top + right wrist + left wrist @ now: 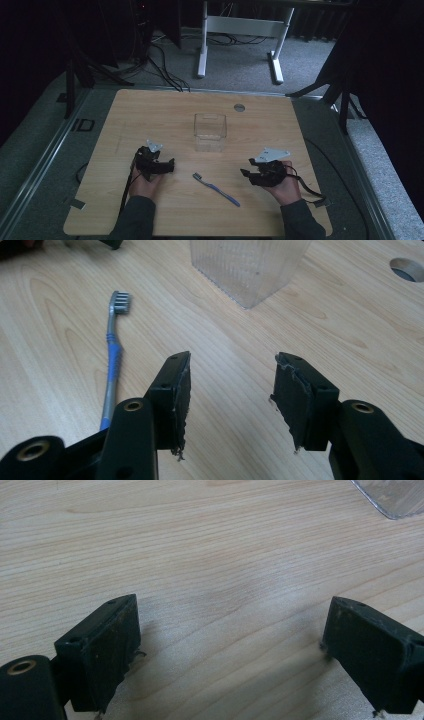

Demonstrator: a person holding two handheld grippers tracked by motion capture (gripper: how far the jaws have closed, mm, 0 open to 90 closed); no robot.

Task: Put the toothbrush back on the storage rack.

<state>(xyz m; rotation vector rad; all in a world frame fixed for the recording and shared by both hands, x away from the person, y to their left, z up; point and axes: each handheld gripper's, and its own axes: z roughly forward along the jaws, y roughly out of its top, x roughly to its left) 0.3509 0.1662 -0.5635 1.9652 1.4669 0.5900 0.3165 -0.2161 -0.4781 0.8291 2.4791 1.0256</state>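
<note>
Right claw partly open, holding nothing, toothbrush beside it, left claw wide, empty.

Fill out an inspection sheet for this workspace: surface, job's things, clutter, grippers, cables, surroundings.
Surface: wooden table, bare grain, a round hole near the far edge.
Job's things: blue toothbrush lying flat between the hands, bristle end toward the left; clear box upright behind it, apparently empty.
Clutter: nothing seen.
Grippers: left gripper open, nothing between the jaws; right gripper open, nothing between the jaws, toothbrush off to one side of them.
Cables: one trails from each gripper toward the near edge; more lie on the floor behind the table.
Surroundings: grey carpet, white desk frame behind, dark stands at both sides.
</note>
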